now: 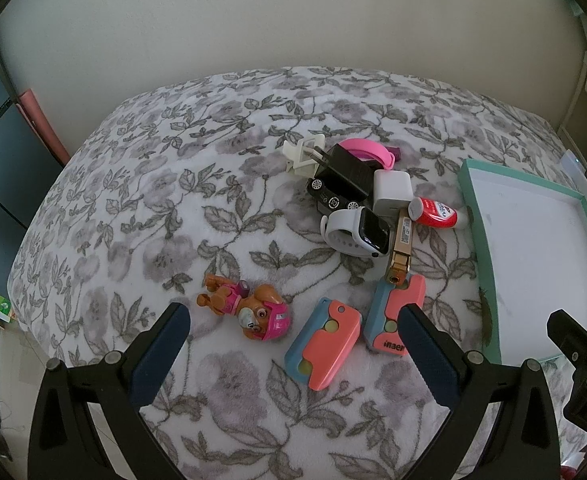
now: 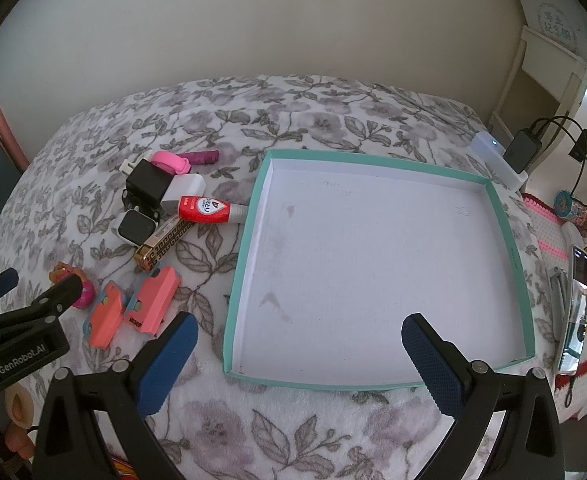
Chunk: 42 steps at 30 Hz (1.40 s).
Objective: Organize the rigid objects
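- My left hand-held gripper (image 1: pixel 293 330) hangs wide open over the floral bedspread (image 1: pixel 141 208), holding nothing; the toy pup figure (image 1: pixel 249 306) and two coral-and-blue cases (image 1: pixel 325 344) lie between its fingers.
- My right hand-held gripper (image 2: pixel 299 334) is spread just as wide and empty, poised above the near edge of the teal-rimmed tray (image 2: pixel 509 240), whose white floor is bare.
- Left of the tray sits the pile: black charger (image 2: pixel 147 184), white adapter (image 2: pixel 183 192), white smartwatch (image 2: pixel 135 226), pink band (image 2: pixel 171 162), all touching.
- The red tube (image 2: pixel 205 210) lies on its side, its cap against the tray's left wall.
- A gold patterned lighter (image 2: pixel 163 246) lies just below it.
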### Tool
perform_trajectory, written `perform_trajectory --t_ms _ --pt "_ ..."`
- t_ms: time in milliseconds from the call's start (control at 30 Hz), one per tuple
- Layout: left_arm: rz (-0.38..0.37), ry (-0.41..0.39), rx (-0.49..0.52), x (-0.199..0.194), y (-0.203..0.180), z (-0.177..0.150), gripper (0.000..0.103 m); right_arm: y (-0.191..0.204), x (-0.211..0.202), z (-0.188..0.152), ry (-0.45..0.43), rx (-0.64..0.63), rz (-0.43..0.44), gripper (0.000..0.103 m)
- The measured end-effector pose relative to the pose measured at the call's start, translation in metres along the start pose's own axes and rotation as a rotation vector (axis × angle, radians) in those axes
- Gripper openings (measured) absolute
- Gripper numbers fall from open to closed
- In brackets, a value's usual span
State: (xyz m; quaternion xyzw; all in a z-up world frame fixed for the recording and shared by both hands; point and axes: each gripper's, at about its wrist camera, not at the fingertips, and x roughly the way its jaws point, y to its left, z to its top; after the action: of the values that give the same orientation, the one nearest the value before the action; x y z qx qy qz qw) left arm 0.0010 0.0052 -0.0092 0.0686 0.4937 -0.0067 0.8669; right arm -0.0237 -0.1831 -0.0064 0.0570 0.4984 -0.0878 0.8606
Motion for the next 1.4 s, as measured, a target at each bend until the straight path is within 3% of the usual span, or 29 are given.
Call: perform_trajectory --t_ms 567,833,1033,1200,1400 --pt "-0.005 0.010 -0.005 0.004 0.000 -0.004 0.103 0.003 0.001 -0.001 0.008 -0.019 -0.001 0.103" --pt "-0.042 0.038 -0.044 0.004 0.016 0.006 0.103 0.011 0.000 0.003 0.009 -0.064 0.032 0.103" --pt "0.001 0.039 -0.070 0.002 0.049 0.022 0.103 0.036 -0.007 0.018 -0.009 -0.137 0.058 0.103" --pt "0.036 0.064 -0.097 0.013 0.071 0.027 0.103 0.069 0.003 0.031 0.041 -0.170 0.127 0.103" --pt "0.016 0.130 -0.102 0.042 0.072 0.019 0.103 0.104 0.028 0.034 0.115 -0.173 0.170 0.103"
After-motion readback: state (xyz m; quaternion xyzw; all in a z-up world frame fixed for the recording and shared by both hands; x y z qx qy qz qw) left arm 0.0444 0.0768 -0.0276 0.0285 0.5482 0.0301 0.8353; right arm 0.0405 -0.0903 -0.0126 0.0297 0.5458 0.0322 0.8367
